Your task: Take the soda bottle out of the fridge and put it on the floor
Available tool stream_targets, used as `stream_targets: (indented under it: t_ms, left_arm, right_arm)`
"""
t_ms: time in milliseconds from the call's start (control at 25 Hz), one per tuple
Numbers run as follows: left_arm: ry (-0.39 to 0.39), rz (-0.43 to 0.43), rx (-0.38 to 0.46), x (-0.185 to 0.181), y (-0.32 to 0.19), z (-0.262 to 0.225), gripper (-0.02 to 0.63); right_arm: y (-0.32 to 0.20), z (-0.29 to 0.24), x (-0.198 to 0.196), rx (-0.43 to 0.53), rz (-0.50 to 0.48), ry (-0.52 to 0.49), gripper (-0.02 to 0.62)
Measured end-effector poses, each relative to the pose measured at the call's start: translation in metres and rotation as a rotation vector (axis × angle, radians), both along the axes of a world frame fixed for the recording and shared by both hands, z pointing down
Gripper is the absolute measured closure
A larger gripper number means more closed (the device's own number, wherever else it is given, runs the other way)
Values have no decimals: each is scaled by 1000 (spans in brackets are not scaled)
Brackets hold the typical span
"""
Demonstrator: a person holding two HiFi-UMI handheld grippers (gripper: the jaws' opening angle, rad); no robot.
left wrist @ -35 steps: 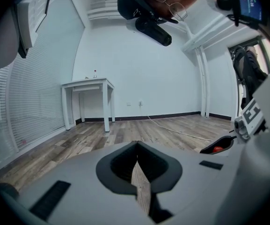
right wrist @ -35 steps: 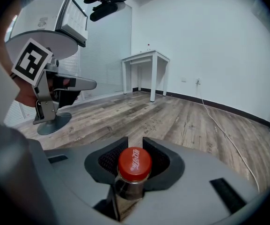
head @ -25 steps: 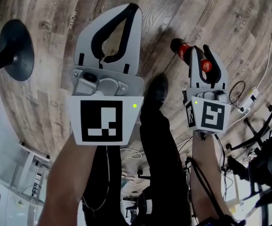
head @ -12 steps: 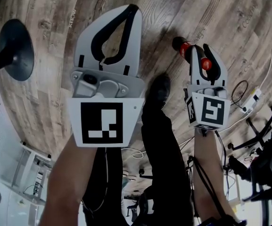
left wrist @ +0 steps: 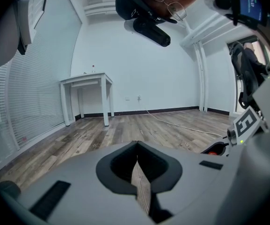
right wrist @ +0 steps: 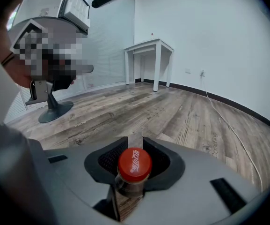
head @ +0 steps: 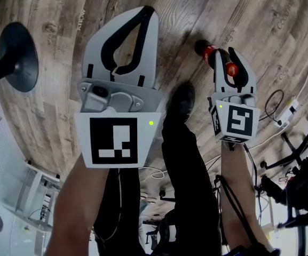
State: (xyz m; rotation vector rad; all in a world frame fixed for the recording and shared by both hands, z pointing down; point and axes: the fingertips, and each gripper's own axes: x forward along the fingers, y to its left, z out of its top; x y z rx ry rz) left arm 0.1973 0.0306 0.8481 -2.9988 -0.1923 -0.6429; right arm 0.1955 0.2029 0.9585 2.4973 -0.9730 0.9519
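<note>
As the floor (head: 260, 20) draws nearer, the left gripper (head: 146, 10) hangs closed and empty while the right gripper (head: 227, 54) — clamped on the soda bottle (head: 206, 49) under its red cap (head: 231, 69) — has sunk slightly. Set-down looks close, bottle not yet released.

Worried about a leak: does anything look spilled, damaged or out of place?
Nothing stands out: the soda bottle is capped, gripped at its neck by the right gripper, and the wood floor shows no spill.
</note>
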Motion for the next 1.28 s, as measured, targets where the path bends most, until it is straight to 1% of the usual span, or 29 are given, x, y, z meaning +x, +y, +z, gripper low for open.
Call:
stream_targets:
  t_ms: [280, 440, 520, 640, 720, 880, 1000, 1120, 1280]
  left_arm:
    - [-8, -13, -8, -3, 1, 2, 589]
    - [-19, -5, -13, -6, 6, 2, 589]
    - [-21, -5, -15, -7, 7, 3, 589]
    - [-21, 4, -12, -8, 10, 3, 589]
    - [-17, 3, -13, -9, 10, 1, 589]
    - [-12, -1, -20, -10, 10, -6, 589]
    - [-5, 4, -20, -10, 12, -13, 589]
    - [3, 5, -20, -10, 11, -23, 589]
    - [17, 0, -20, -8, 4, -42, 589]
  right_arm:
    - [-12, -2, -1, 7, -48, 9, 473]
    - [-24, -4, -5, 31, -112, 26, 426]
    - [-25, -3, -5, 32, -110, 26, 428]
    - [-18, 0, -10, 6, -108, -3, 423]
    - [-18, -3, -11, 9, -111, 4, 418]
    - [-24, -24, -4, 53, -99, 66, 419]
    - [-28, -39, 0, 66, -94, 88, 419]
    - [-38, -61, 7, 101, -88, 145, 420]
    - [-48, -89, 12, 120, -66, 171, 426]
